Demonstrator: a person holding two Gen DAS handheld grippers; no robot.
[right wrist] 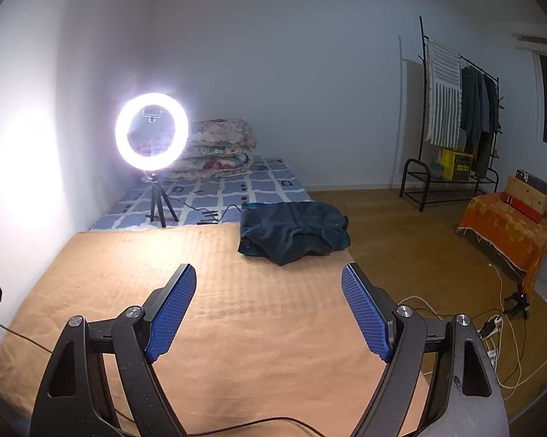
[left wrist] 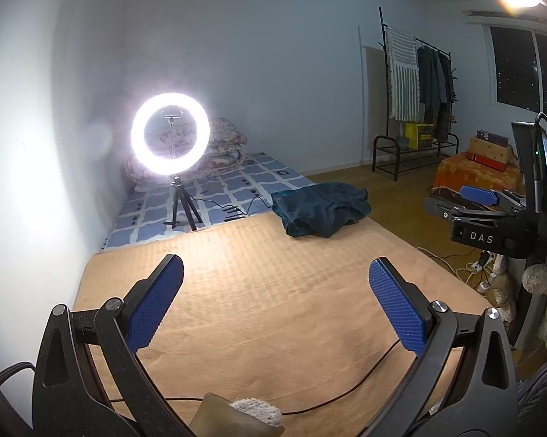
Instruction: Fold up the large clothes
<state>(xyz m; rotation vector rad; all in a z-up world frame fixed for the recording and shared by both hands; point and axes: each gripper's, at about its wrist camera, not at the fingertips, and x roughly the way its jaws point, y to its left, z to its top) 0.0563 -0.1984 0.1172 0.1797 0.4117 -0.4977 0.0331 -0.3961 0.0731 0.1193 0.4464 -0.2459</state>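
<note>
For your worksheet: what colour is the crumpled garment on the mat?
Dark teal garment, clearest in the right wrist view.

My two wrist cameras sit low over the near edge of the tan mat (left wrist: 273, 309), tilted slightly down and facing its far edge. Both views share the mat, ring light (right wrist: 151, 131) and clothes rack (left wrist: 419, 102). The left view also catches my right gripper (left wrist: 480, 196).

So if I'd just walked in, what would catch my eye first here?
The glowing ring light on its small tripod, at the back left against the wall. Next, the dark teal garment lying crumpled at the far edge of the tan blanket. Up close, each open claw, left and right, hangs empty over the blanket.
</note>
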